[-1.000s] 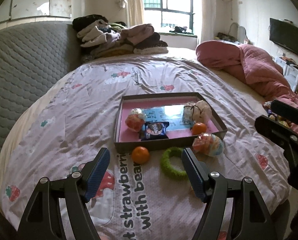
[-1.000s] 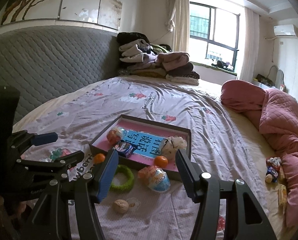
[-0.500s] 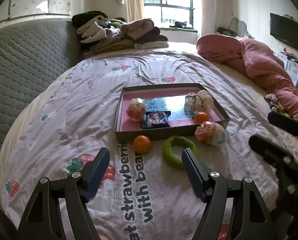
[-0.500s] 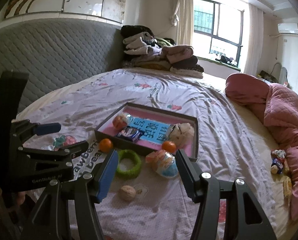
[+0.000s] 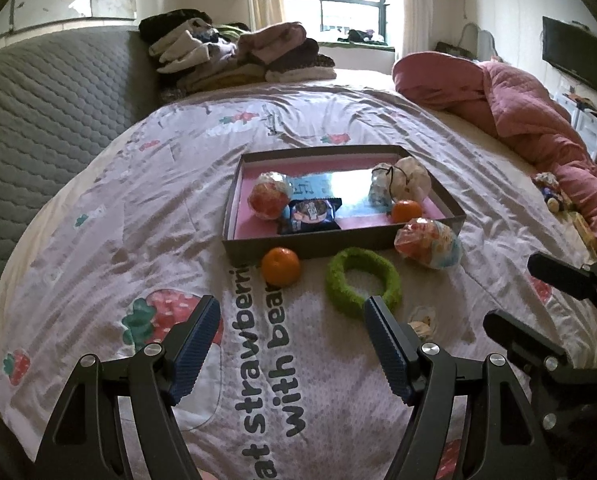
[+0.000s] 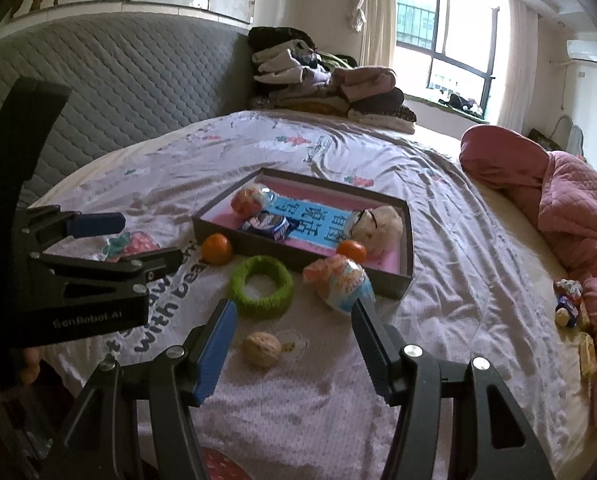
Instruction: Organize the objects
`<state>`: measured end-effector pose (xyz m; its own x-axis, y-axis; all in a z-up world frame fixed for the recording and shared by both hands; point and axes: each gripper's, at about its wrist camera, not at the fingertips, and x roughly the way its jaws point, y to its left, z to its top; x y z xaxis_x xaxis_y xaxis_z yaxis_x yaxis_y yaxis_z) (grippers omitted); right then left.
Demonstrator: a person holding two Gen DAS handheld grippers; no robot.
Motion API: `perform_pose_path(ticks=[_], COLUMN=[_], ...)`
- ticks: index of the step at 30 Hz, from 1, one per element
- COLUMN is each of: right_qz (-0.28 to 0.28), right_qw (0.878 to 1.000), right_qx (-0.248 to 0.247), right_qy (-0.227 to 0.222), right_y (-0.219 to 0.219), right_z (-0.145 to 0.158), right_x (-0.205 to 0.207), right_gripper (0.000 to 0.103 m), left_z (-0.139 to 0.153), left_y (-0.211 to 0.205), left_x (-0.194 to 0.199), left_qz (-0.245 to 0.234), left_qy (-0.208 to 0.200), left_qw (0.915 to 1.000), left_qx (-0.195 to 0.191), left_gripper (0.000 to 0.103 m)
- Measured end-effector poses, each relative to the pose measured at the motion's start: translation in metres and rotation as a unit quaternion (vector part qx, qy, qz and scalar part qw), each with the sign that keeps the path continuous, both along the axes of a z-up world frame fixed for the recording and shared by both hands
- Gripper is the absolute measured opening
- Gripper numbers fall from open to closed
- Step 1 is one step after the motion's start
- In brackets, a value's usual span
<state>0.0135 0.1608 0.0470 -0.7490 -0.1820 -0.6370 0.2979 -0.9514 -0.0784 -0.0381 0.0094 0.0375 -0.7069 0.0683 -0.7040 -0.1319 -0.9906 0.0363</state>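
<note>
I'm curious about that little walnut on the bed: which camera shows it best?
The right wrist view: the walnut lies whole and unobstructed on the sheet between the open fingers of the right gripper. In the left wrist view, the walnut is partly hidden behind a finger of the left gripper.

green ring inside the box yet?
No. The green ring lies on the bedsheet just outside the box's near wall, between the loose orange and the wrapped snack.

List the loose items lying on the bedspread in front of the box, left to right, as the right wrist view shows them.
Orange → green ring → walnut, nearer the camera → wrapped snack bag, resting against the box front.
</note>
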Motion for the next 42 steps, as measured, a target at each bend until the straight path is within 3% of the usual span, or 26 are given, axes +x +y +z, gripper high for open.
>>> perform_pose_path(ticks=[10, 42], right_qz=[-0.002, 0.012], right_qw=[1.0, 0.999], right_qx=[0.003, 0.014], right_qy=[-0.023, -0.051], right_y=[0.006, -0.009], right_z=[-0.023, -0.043], right_x=[0.003, 0.003], right_gripper=[0.059, 0.059], left_z=[-0.011, -0.043], left_y=[0.006, 0.002], left_x=[0.0, 0.008], left_qz=[-0.009, -0.014], left_qy=[-0.014, -0.056], left_qw=[0.9999, 0.9983], left_qx=[-0.003, 0.003], left_gripper=[0.076, 0.076])
